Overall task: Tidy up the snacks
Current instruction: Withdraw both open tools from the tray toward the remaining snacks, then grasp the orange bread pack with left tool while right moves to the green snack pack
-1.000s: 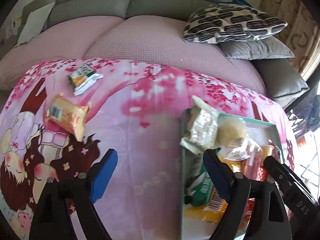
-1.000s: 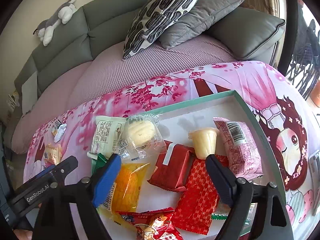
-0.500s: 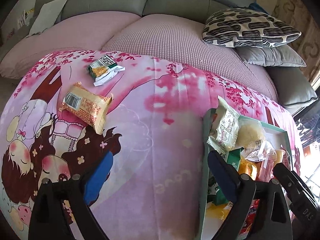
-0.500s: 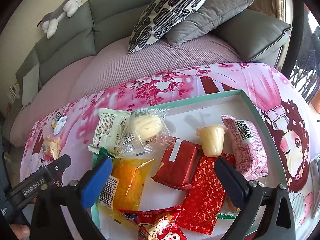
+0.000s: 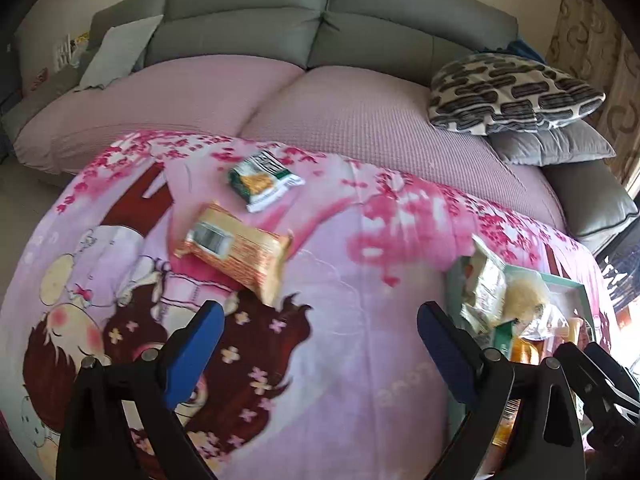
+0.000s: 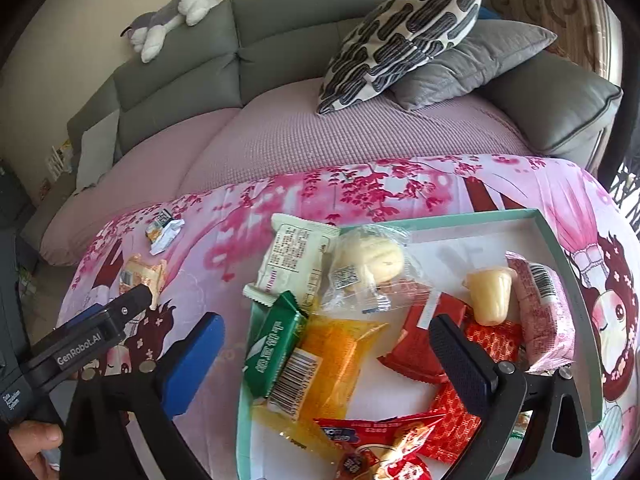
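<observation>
An orange snack packet (image 5: 236,252) and a green-and-white snack packet (image 5: 262,180) lie loose on the pink cartoon blanket (image 5: 340,312). My left gripper (image 5: 318,334) is open and empty, just short of the orange packet. A teal-rimmed tray (image 6: 558,248) at the right holds several snacks, among them a green packet (image 6: 276,344), an orange packet (image 6: 320,372), a bun in clear wrap (image 6: 372,258) and a jelly cup (image 6: 490,296). My right gripper (image 6: 326,350) is open and empty above the tray's near left part.
A grey sofa with a pink cover (image 5: 340,120) lies behind the blanket. A patterned pillow (image 5: 512,92) and a grey pillow (image 5: 552,144) sit at its right end. A plush toy (image 6: 172,12) lies on the backrest. The blanket's left edge drops to the floor.
My left gripper has swung left, away from the tray, bringing the two loose packets closer to centre. My right gripper has shifted slightly left over the tray. Both stayed open.
</observation>
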`<act>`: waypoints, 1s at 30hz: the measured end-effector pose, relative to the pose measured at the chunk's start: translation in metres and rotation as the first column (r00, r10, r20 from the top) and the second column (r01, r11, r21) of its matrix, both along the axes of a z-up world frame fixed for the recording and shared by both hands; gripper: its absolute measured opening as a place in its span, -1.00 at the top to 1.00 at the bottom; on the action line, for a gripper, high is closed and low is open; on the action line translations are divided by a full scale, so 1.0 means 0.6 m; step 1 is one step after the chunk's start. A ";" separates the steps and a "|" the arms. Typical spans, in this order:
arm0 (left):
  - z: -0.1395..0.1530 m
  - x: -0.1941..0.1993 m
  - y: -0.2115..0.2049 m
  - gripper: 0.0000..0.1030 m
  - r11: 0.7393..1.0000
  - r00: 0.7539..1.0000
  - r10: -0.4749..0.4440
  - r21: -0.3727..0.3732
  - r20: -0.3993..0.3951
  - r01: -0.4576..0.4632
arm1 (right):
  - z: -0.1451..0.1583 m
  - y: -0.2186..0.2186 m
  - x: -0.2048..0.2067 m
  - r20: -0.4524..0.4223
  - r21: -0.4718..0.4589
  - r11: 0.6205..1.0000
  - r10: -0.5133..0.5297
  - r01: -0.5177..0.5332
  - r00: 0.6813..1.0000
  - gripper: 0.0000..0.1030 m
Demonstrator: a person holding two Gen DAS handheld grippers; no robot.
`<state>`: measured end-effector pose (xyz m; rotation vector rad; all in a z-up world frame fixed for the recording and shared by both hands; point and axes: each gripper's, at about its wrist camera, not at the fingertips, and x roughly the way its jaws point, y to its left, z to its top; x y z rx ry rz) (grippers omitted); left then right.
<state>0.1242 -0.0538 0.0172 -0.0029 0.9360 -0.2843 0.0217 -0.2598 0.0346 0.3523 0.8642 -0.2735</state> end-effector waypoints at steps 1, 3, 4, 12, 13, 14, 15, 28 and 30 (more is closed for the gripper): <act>0.002 0.003 0.010 -0.89 1.000 1.000 0.010 0.006 0.007 -0.010 | 0.002 0.008 0.003 0.007 -0.001 1.000 0.014 -0.014 1.000 -1.00; 0.003 0.010 0.030 -0.89 0.999 0.999 0.034 0.017 0.013 -0.034 | 0.005 0.025 0.008 0.015 -0.007 0.999 0.044 -0.044 0.999 -1.00; 0.003 0.013 0.040 -0.89 0.999 0.999 0.046 0.023 0.013 -0.047 | 0.007 0.034 0.011 0.019 -0.011 0.998 0.059 -0.059 0.998 -1.00; 0.010 0.035 0.120 -0.89 0.991 0.991 0.127 0.046 0.031 -0.129 | 0.010 0.109 0.035 0.041 -0.011 0.984 0.179 -0.178 0.983 -1.00; 0.007 0.040 0.127 -0.89 0.989 0.990 0.136 0.055 0.026 -0.137 | 0.008 0.119 0.039 0.038 -0.010 0.982 0.191 -0.191 0.981 -1.00; 0.004 0.044 0.133 -0.89 0.988 0.990 0.142 0.064 0.017 -0.143 | 0.005 0.127 0.044 0.031 -0.006 0.979 0.205 -0.204 0.978 -1.00; 0.001 0.047 0.137 -0.89 0.987 0.989 0.146 0.068 0.012 -0.146 | 0.003 0.135 0.048 0.025 -0.004 0.977 0.215 -0.215 0.976 -1.00; -0.058 0.126 0.092 -0.89 0.998 0.988 0.056 -0.021 -0.147 -0.060 | -0.051 0.172 0.145 -0.042 0.014 0.967 0.256 -0.256 0.966 -1.00; -0.064 0.138 0.081 -0.89 0.999 0.989 0.040 -0.004 -0.142 -0.041 | -0.058 0.169 0.161 -0.047 0.020 0.966 0.258 -0.257 0.965 -1.00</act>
